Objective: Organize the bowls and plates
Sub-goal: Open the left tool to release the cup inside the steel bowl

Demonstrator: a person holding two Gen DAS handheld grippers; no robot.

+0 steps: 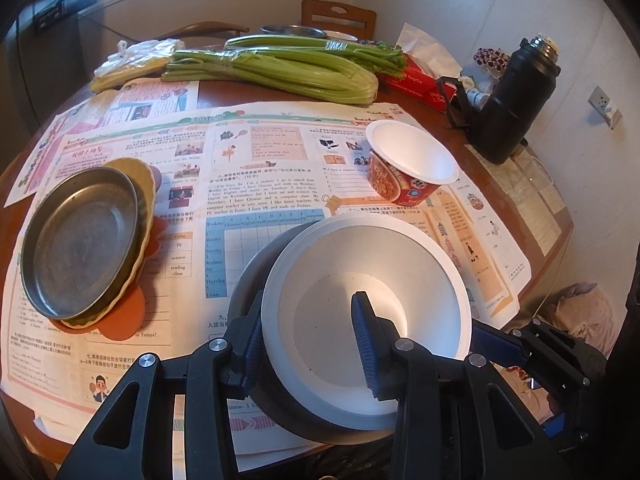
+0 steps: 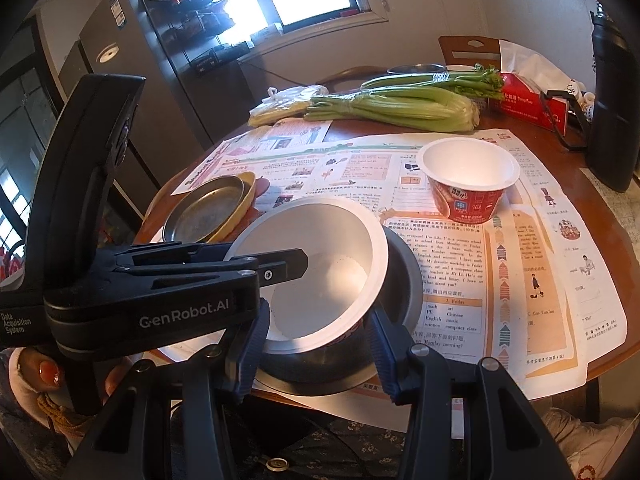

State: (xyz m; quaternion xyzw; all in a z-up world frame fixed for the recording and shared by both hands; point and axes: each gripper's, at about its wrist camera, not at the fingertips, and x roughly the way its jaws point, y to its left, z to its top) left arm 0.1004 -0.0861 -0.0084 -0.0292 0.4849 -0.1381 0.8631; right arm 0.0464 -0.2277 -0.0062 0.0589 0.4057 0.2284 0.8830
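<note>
At the far left of the table, a metal plate (image 1: pixel 80 240) lies stacked in a yellow dish (image 1: pixel 142 216), which sits on an orange mat (image 1: pixel 132 320) over the spread newspaper (image 1: pixel 248 184). Near the middle, the left gripper (image 1: pixel 308 344) pinches the near rim of a white paper bowl (image 1: pixel 372 308), one finger (image 1: pixel 366 336) inside the wall and the other outside it. That bowl sits tilted in a grey metal bowl (image 2: pixel 404 276) at the near edge of the table. In the right wrist view the right gripper (image 2: pixel 316 344) has its jaws drawn in on the near rim of the grey bowl, so it seems to hold it. The paper bowl is probably light and thin-walled, so its rim would flex or crease under a hard squeeze; a grip across the rolled lip, as here, looks the soundest. The metal bowl is stiff, heavier and likely slick, best taken at the rim too. Farther right, a second paper bowl (image 1: pixel 412 164), printed red, stands alone, well apart. Beyond it lie celery (image 1: pixel 280 68), a tissue box (image 1: pixel 416 84) and a black flask (image 1: pixel 516 100).
</note>
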